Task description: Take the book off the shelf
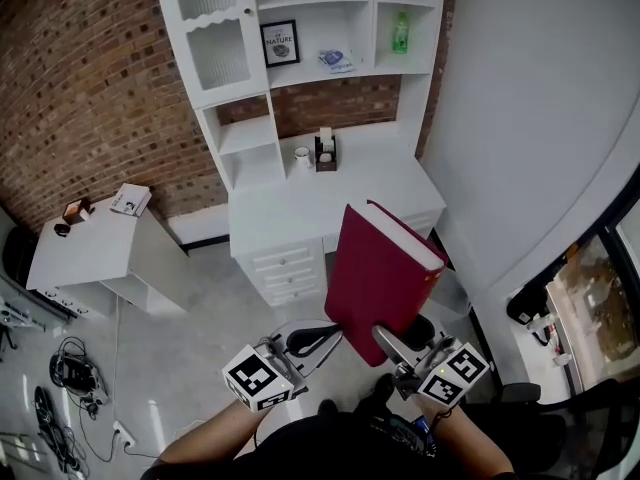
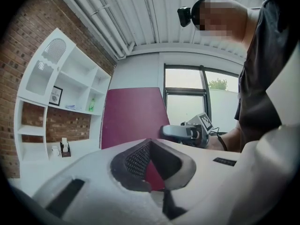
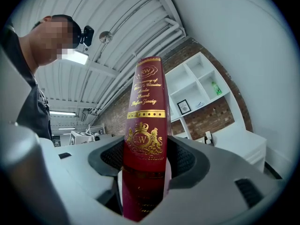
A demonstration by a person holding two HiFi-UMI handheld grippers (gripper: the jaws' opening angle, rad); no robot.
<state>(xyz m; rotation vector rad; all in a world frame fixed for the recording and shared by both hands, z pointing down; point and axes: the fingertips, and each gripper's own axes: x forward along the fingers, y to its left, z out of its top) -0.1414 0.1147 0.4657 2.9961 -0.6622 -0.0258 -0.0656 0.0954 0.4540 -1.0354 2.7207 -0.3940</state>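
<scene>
My right tongs (image 3: 146, 150) were set wide and clamped on the book (image 1: 385, 268); in the right gripper view its dark red spine, with gold lettering and a gold crest, stood upright between the two grey pads and filled the gap from one to the other. My left tongs (image 2: 151, 159) were narrow, the tips drawn nearly together; a strip of the red cover showed between the pads, and from the head view they sat at the book's lower left corner, so I read them as pinching it there. The book was off the shelf and in the air in front of me, over the floor on my side of the white desk (image 1: 330, 198), clear of it; it was tilted, its top leaning away towards the desk and its pale page edge turned up and to the right. The white shelf unit (image 1: 235, 88) stood against the brick wall (image 1: 90, 88) behind the desk; on its upper shelf were a framed picture (image 1: 280, 43), a small bluish object that I could not name, and a green bottle (image 1: 401, 33) in the right-hand compartment. A white cup (image 1: 302, 154) and a brown holder (image 1: 326, 154) stood just beside each other at the back of the desk; a small white table (image 1: 90, 248) stood well apart at the left, with cables on the floor below it.
</scene>
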